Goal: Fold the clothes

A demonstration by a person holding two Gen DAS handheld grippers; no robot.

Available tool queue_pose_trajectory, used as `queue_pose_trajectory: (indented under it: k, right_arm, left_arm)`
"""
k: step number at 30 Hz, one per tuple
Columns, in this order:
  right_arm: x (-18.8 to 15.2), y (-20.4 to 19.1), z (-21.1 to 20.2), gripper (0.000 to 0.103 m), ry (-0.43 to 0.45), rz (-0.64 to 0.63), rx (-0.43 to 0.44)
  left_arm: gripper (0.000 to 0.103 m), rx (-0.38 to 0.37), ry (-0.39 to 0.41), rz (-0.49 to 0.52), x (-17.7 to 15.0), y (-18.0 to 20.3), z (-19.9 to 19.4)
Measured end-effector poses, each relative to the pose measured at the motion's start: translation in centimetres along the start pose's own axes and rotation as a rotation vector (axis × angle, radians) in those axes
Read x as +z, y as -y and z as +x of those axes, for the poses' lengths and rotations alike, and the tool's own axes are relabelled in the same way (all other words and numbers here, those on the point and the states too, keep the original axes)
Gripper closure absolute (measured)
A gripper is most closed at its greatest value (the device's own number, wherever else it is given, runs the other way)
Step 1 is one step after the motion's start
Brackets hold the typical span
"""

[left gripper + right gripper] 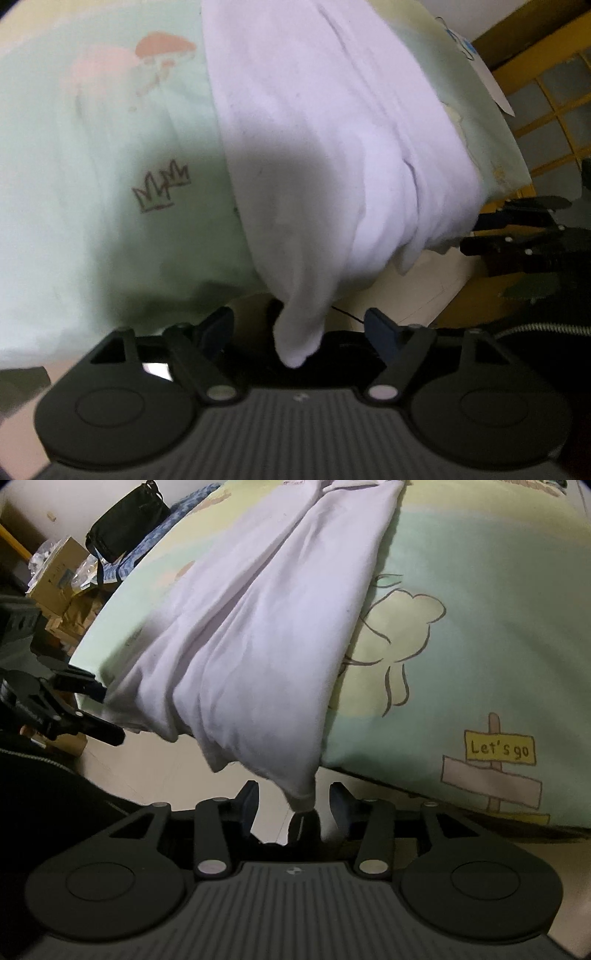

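Pointing both tools steeply down over the near edge of the bed, I have my left gripper (299, 328) spread wide, its blue-padded fingers (380, 326) standing clear on either side of a drooping corner of the long, folded pale-lilac cotton garment (314, 147); the pads do not press on it. My right gripper (293, 799) is about half open, a hemmed corner of the same garment hanging between its fingers (341, 797) without being pinched. The garment lies lengthwise across the mint-green cartoon-printed bedsheet (480, 609), its near end spilling over the mattress edge toward the pale floor (166, 775).
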State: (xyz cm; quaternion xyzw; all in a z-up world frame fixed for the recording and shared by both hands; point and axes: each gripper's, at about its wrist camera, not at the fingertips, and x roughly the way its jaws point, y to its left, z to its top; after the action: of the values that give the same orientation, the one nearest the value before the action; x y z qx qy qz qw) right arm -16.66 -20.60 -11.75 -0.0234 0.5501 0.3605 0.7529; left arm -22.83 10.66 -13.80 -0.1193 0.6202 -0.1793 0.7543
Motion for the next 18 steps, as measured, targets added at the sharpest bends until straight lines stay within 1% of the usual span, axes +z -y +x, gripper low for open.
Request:
queue_pose_trajectory:
  k: [1, 2, 3, 4, 5, 6, 7, 10, 14, 18]
  right_arm:
    - [0.0, 0.1, 0.1, 0.057, 0.008, 0.003, 0.002]
    - [0.1, 0.1, 0.3, 0.057, 0.01, 0.006, 0.004]
    - [0.1, 0.1, 0.5, 0.057, 0.01, 0.007, 0.007]
    - [0.1, 0.0, 0.8, 0.062, 0.01, 0.007, 0.012]
    - [0.0, -0.2, 0.8, 0.073, 0.013, 0.008, 0.021]
    - [0.0, -0.3, 0.8, 0.08, 0.017, 0.008, 0.033]
    - [0.0, -0.4, 0.7, 0.092, 0.021, 0.009, 0.05]
    - [0.1, -0.5, -0.2, 0.094, 0.02, 0.003, 0.093]
    - [0.5, -0.3, -2.3, 0.095, 0.013, 0.007, 0.152]
    - [1.6, 0.2, -4.1, 0.095, 0.042, 0.037, 0.2]
  left_arm:
    - [0.036, -0.003, 0.0, -0.004, 0.1, 0.1, 0.3]
    - [0.057, 0.001, -0.006, 0.001, 0.1, 0.4, 0.4]
    - [0.072, 0.009, -0.016, 0.012, 0.1, 0.7, 0.5]
    - [0.103, 0.014, -0.029, 0.025, 0.1, 0.8, 0.5]
    - [0.103, 0.019, -0.034, 0.038, 0.1, 1.0, 0.4]
    - [0.103, 0.023, -0.026, 0.049, 0.0, 1.3, 0.2]
    - [0.103, 0.024, -0.015, 0.061, 0.0, 1.7, -0.1]
    - [0.103, 0.013, 0.019, 0.092, 0.2, 2.7, -1.4]
    - [0.103, 0.002, 0.038, 0.133, 0.6, 3.7, -2.9]
    - [0.103, -0.012, 0.064, 0.13, 1.5, 3.6, -4.2]
